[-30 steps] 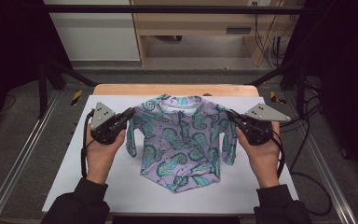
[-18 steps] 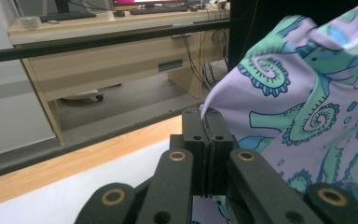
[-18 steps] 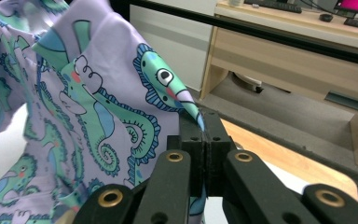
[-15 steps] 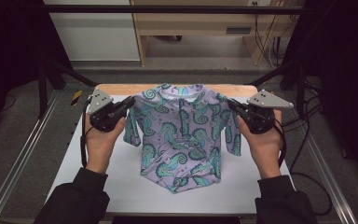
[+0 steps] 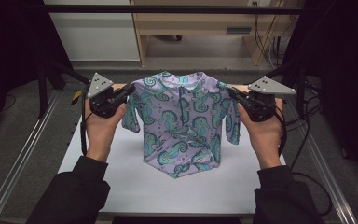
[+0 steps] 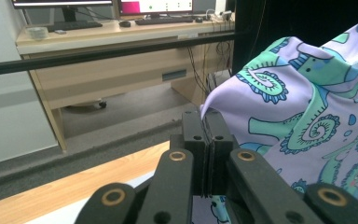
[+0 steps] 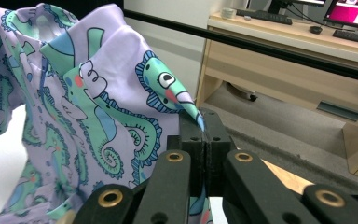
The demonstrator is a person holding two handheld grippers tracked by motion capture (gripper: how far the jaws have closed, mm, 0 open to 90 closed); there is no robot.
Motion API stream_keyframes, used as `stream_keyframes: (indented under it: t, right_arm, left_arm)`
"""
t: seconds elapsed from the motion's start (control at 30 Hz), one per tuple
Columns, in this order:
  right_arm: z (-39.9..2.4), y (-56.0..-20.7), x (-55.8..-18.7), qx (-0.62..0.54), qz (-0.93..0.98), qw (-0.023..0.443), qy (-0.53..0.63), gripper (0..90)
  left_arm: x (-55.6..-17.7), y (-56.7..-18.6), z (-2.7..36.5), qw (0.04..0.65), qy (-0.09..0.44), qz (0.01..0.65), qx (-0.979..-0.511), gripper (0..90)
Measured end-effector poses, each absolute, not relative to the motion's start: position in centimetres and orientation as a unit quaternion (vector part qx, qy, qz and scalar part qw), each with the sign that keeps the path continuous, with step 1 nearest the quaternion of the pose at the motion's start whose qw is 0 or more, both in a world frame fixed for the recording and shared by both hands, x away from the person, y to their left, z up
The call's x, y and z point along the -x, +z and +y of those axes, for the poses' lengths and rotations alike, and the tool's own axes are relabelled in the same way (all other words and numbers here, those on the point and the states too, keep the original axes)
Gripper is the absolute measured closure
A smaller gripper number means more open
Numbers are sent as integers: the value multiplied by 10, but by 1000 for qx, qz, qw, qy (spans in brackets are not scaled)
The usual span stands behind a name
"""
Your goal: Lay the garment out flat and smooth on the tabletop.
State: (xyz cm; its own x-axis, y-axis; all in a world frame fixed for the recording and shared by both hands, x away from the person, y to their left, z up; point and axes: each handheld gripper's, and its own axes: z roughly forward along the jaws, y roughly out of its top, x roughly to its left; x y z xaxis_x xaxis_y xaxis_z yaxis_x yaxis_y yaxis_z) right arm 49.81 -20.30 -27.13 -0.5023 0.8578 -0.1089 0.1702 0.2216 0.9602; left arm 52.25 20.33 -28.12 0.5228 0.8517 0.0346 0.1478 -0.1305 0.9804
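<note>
You've got the left gripper [image 5: 129, 89] and right gripper [image 5: 233, 93] each pinched tight on a shoulder of the lilac seahorse-print shirt [image 5: 182, 122], hanging above the white table [image 5: 135, 182] so it drapes flat

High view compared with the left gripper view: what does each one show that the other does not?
High view alone: both forearms, the white table, the whole seahorse shirt hanging between the left hand-held gripper and the right hand-held gripper. Left gripper view alone: a desk with keyboard, jaws shut on the shirt's edge. Both: the shirt, the wooden cabinet.
</note>
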Motion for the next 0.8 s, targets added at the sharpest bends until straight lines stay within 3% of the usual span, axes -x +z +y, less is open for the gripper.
stream_keyframes:
  t: [0.5,0.8]
  right_arm:
    - [-208,-243,-491,-360,698,361,504,898]
    - [-206,-269,-516,-396,678,361,504,898]
  left_arm:
    - [-525,-248,193,544,343,350,-681,900]
    - [-551,-266,177,524,352,373,-680,900]
